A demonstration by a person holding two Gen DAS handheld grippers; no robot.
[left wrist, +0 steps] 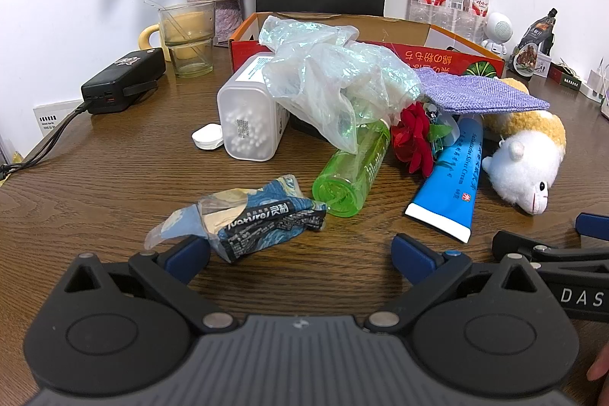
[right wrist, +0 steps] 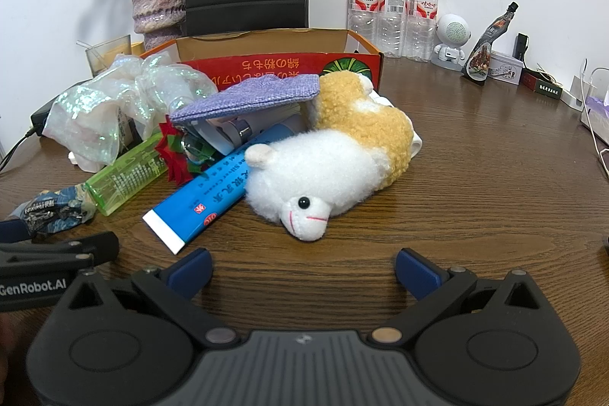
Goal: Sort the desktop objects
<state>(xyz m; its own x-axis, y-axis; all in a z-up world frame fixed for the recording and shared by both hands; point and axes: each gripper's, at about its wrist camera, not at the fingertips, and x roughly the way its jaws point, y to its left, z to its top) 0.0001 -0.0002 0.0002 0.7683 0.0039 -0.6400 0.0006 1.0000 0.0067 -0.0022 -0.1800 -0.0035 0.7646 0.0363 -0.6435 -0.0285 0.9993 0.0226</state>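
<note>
Sorting appears not yet begun: the open red-and-orange cardboard box (right wrist: 281, 63) shows nothing visibly inside, and the heap lies before it on the brown wooden table (right wrist: 475, 177). The left gripper (left wrist: 300, 252) stands wide and empty; the crumpled blue snack wrapper (left wrist: 251, 219) touches its left finger. The right gripper (right wrist: 302, 267) is likewise wide and empty, with the white-and-tan plush sheep (right wrist: 327, 170) just ahead of it.
</note>
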